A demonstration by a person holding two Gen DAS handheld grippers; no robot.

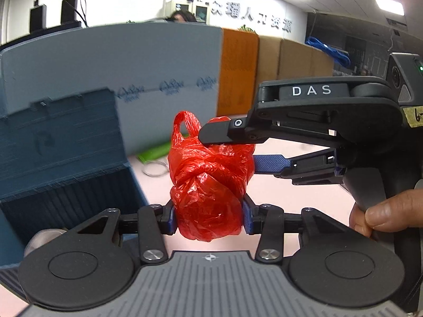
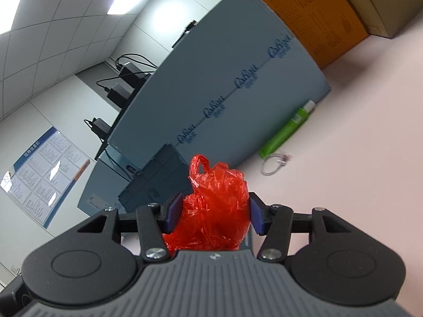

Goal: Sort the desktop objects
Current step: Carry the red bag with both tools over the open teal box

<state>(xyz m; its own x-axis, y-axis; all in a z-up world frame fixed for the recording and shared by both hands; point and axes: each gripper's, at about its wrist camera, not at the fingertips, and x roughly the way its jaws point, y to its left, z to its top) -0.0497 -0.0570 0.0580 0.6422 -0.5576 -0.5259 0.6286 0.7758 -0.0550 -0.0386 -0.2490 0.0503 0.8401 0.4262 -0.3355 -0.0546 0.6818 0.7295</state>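
Observation:
A knotted red plastic bag (image 1: 208,174) hangs in the air above the pink tabletop (image 1: 290,198), held from two sides. My left gripper (image 1: 208,216) is shut on its lower bulge, with a blue pad pressing on either side. My right gripper (image 1: 230,149) comes in from the right, one black finger on top of the bag and one blue pad against its right side. In the right wrist view the red bag (image 2: 219,185) fills the gap of the right gripper (image 2: 214,214), both pads against the crumpled plastic. A loop handle sticks up from the bag's top.
An open dark blue storage box (image 1: 60,158) stands close on the left. Behind is a grey-blue partition (image 1: 132,60), with orange and brown cartons (image 1: 238,71) to its right. A green bottle (image 2: 288,129) and a coiled cable (image 2: 275,163) lie at the partition's foot. A hand (image 1: 383,214) holds the right gripper's handle.

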